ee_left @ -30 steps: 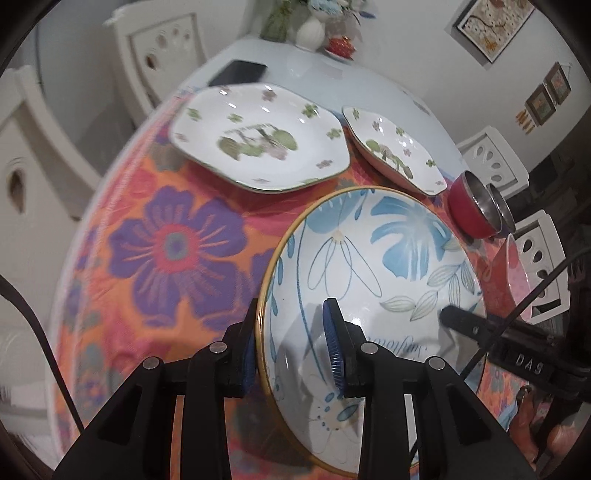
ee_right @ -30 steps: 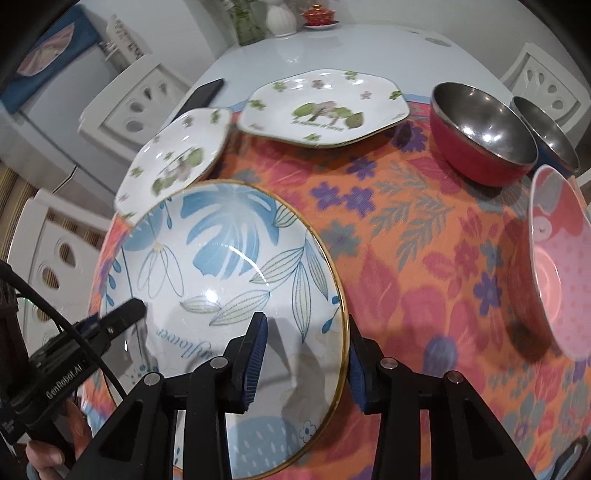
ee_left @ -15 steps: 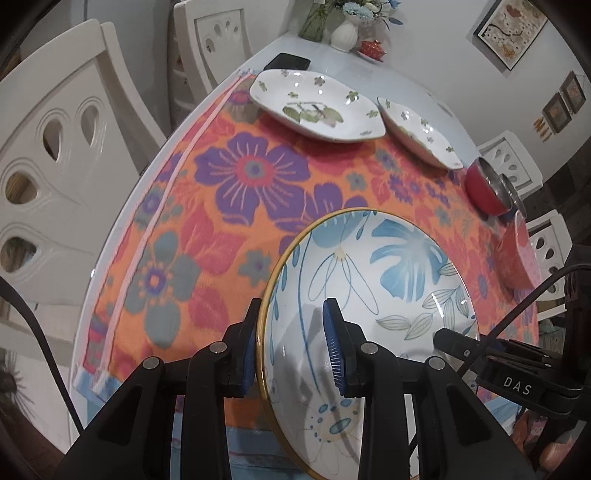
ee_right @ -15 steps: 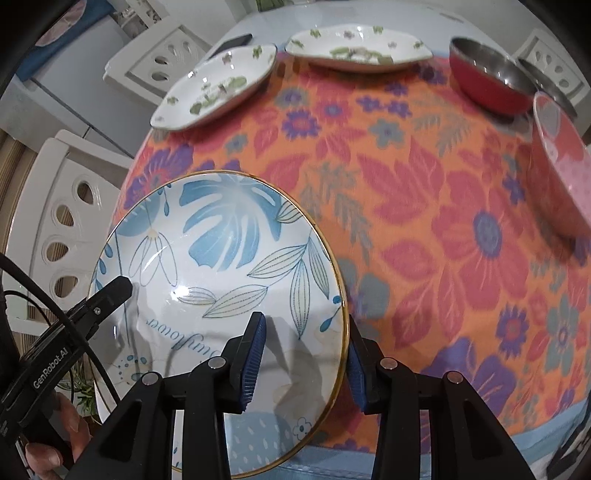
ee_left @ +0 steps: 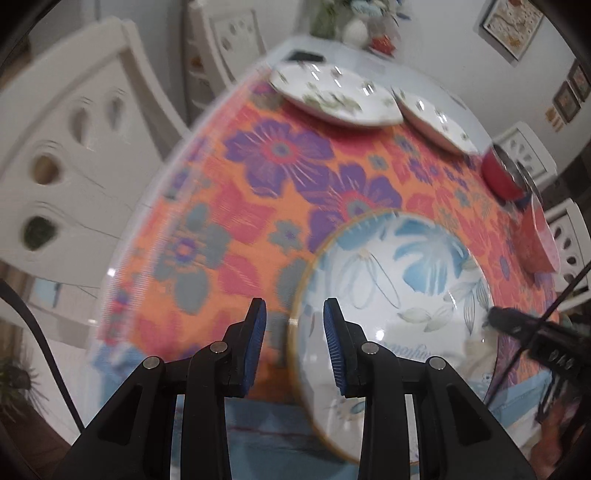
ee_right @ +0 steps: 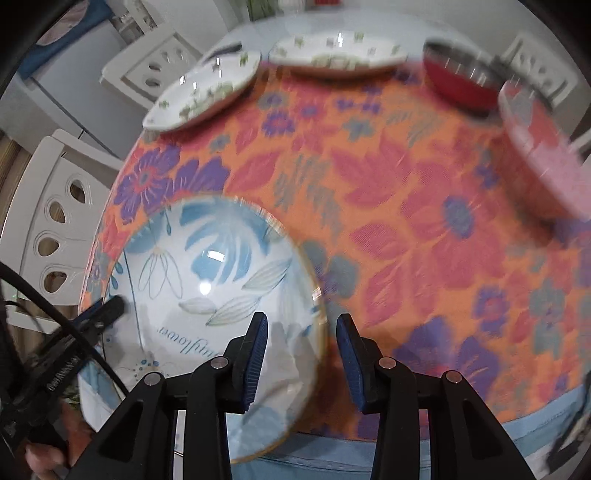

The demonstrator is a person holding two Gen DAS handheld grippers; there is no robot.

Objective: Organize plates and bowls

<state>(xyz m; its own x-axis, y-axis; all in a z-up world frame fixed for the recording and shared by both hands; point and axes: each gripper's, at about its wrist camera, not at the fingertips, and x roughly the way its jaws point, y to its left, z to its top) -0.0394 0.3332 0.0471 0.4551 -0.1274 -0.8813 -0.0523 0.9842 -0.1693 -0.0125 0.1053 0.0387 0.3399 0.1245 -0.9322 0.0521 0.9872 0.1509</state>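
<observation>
A large white plate with blue leaves and a gold rim (ee_left: pixel 399 280) (ee_right: pixel 214 273) lies on the floral tablecloth near the table's front edge. My left gripper (ee_left: pixel 293 332) is open, its jaws apart on either side of the plate's left rim. My right gripper (ee_right: pixel 301 343) is open, its jaws apart on either side of the plate's right rim. Two white plates with green prints (ee_left: pixel 332 96) (ee_left: pixel 436 122) lie at the far side. A red steel bowl (ee_right: pixel 461 77) and a pink bowl (ee_right: pixel 539 162) stand at the right.
White chairs stand at the left (ee_left: pixel 74 147) and behind the table (ee_right: pixel 151 70). A dark phone (ee_left: pixel 306 56) and a vase with ornaments (ee_left: pixel 354 29) sit on the bare far end of the table.
Both grippers have opened and let go of the blue-leaf plate, which now rests on the tablecloth near the front edge. Both views are blurred by motion.
</observation>
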